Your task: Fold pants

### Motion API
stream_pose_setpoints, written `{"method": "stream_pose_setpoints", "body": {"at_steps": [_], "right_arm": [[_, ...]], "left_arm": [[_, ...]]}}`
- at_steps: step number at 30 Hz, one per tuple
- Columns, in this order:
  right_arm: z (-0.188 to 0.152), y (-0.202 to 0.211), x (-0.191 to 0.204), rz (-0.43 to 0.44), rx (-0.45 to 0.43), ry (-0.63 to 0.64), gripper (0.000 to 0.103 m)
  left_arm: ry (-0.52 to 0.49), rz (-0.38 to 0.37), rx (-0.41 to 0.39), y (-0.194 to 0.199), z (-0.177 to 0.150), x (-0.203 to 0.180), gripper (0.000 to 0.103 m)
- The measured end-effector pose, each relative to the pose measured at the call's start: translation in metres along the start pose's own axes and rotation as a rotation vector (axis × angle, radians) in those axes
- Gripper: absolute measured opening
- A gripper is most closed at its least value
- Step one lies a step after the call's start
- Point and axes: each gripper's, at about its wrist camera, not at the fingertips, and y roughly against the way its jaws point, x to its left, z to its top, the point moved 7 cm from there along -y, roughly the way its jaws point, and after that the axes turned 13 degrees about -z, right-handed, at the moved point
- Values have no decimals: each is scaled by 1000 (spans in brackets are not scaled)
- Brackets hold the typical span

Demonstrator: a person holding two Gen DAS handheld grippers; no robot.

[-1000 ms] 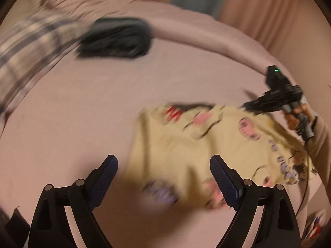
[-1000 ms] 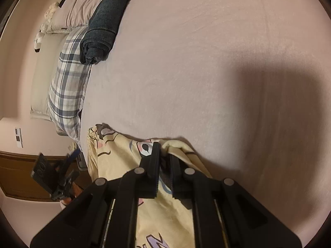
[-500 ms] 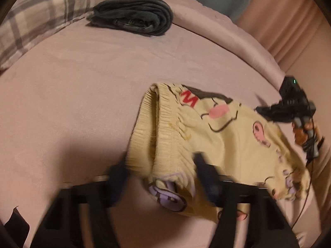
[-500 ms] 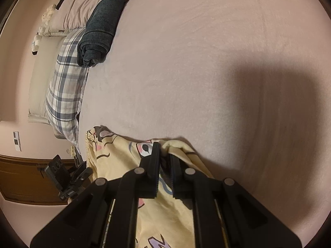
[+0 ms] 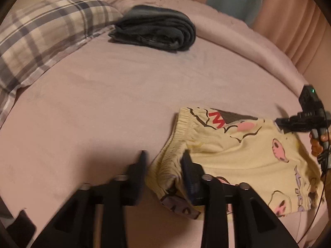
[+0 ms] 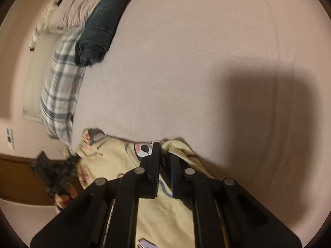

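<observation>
Yellow cartoon-print pants [image 5: 248, 155] lie flat on the pink bed sheet [image 5: 103, 103], elastic waistband toward the left gripper. My left gripper [image 5: 163, 161] straddles the near waistband corner. Bunched fabric sits between its jaws, which are opening, and a strip of sheet shows beside the left finger [image 5: 140, 165]. Across the pants, my right gripper [image 5: 278, 123] is held by a hand. In the right wrist view the right gripper [image 6: 164, 150] is shut on a raised fold of the pants [image 6: 115, 157]. The left gripper [image 6: 70, 161] shows at their far corner.
A folded dark garment [image 5: 157, 31] lies at the head of the bed beside a plaid pillow [image 5: 45, 31]. Pink curtains [image 5: 289, 10] hang behind the bed. The bed's far edge curves past the right gripper. A wall socket [image 6: 10, 138] and wooden trim show at left.
The left gripper came down over the waistband corner and its jaws narrowed from wide apart to straddling the fabric. The right gripper stayed shut on the pants and barely moved.
</observation>
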Motion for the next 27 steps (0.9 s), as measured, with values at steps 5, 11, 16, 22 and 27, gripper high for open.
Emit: {"method": "stream_pose_setpoints", "body": {"at_steps": [5,11,16,22,27], "right_arm": [[-5,8,-3,40,-8,-3,8],[-6,7,-1,49,-7,-36,12],[-7,6,-4,76,3,-85,12],[-5,10,-2,38,-6,-52,9],[5,11,2,-14,-37,12,8]], "left_arm": [[31,7,-13,37,-14,3,59],[-56,-102,-64,50,2,-51,72],[-245,-217,53,-14,-4,-136,81],[-415,-185,282,-69,-63,-153,59],[-405,-203,354,-60,-65,-145,56]]}}
